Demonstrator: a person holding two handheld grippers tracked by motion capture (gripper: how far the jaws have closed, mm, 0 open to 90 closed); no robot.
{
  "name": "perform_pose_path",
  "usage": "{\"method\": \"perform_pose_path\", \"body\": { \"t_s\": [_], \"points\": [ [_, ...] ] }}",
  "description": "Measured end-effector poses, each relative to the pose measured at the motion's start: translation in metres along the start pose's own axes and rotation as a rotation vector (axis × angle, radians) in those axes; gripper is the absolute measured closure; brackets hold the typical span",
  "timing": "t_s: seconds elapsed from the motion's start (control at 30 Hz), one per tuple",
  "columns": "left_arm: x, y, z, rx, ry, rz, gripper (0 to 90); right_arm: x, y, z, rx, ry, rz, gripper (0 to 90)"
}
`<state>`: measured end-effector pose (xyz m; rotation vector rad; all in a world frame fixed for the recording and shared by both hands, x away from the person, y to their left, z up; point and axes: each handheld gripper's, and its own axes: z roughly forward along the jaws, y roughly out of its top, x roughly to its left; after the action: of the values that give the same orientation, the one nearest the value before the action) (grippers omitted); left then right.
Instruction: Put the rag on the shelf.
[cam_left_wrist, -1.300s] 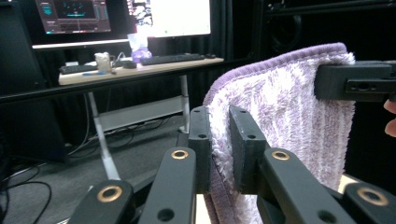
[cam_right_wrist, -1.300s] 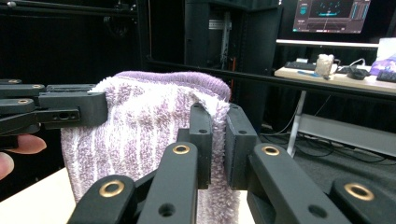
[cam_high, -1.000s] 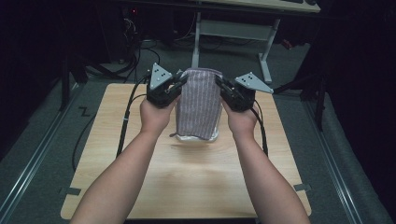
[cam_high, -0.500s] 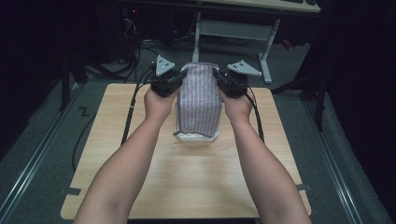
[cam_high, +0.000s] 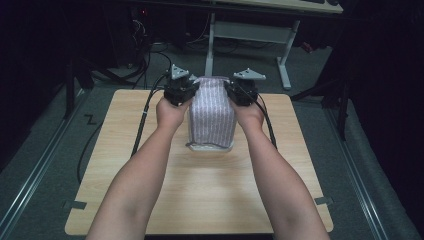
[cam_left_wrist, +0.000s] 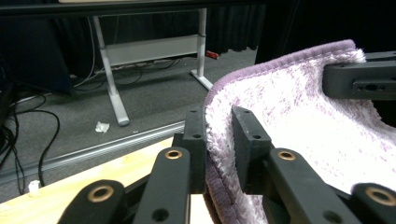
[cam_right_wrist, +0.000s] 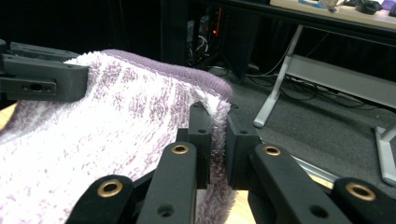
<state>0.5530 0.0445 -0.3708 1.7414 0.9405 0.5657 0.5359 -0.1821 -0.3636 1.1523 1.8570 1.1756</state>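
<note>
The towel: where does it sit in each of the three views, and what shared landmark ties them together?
High view: towel upper centre, hanging between the two grippers, its lower end on the table.
Left gripper view: right half, its edge between the left gripper fingers.
Right gripper view: left half, its edge between the right gripper fingers.
Shared landmark: the white desk leg on the floor beyond the table.

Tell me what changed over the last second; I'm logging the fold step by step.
Both grippers, left and right, carried the towel's held edge farther from the person, toward the table's far side. Nothing was released: each stays clamped on a corner, and the towel's near end remains on the table.
</note>
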Motion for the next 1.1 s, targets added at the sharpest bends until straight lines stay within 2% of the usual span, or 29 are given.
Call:
{"method": "perform_pose_path", "body": {
  "t_s": [0.03, 0.07, 0.13, 0.17, 0.2, 0.3, 0.4, 0.57, 0.77, 0.9, 0.93, 1.1],
  "points": [
    [0.0, -0.001, 0.001, 0.002, -0.005, -0.015, 74.4, -0.001, -0.003, 0.001, 0.008, 0.006, 0.023, 81.0],
    [0.0, -0.004, 0.003, 0.013, -0.022, -0.043, 73.3, -0.002, -0.004, 0.002, 0.014, 0.006, 0.022, 78.8],
    [0.0, -0.004, 0.004, 0.019, -0.028, -0.049, 68.6, -0.002, -0.006, 0.003, 0.022, 0.01, 0.029, 69.6],
    [0.0, -0.005, 0.004, 0.018, -0.029, -0.05, 68.6, -0.002, -0.006, 0.003, 0.022, 0.01, 0.029, 69.6],
    [0.001, -0.005, 0.003, 0.022, -0.029, -0.054, 65.5, -0.003, -0.005, 0.003, 0.025, 0.016, 0.036, 63.3],
    [0.001, -0.004, -0.002, 0.004, -0.028, -0.067, 62.6, -0.002, -0.005, 0.0, 0.007, 0.019, 0.04, 59.1],
    [0.001, -0.004, -0.005, -0.004, -0.035, -0.077, 58.2, -0.001, -0.004, -0.003, 0.006, 0.014, 0.031, 58.6],
    [-0.003, -0.001, -0.012, -0.023, -0.048, -0.068, 54.0, 0.0, -0.002, -0.012, -0.02, 0.019, 0.029, 59.3],
    [-0.009, 0.001, -0.021, -0.033, -0.049, -0.057, 50.5, 0.0, -0.005, -0.019, -0.011, 0.036, 0.029, 58.5],
    [-0.013, 0.003, -0.032, -0.042, -0.034, -0.028, 52.0, -0.001, -0.005, -0.024, -0.005, 0.046, 0.048, 60.1],
    [-0.015, 0.004, -0.036, -0.043, -0.014, -0.013, 53.4, 0.0, -0.006, -0.029, -0.009, 0.04, 0.045, 61.5],
    [-0.018, 0.005, -0.05, -0.061, -0.014, -0.018, 52.6, 0.0, -0.006, -0.041, -0.007, 0.011, 0.036, 63.9]
  ]
}}
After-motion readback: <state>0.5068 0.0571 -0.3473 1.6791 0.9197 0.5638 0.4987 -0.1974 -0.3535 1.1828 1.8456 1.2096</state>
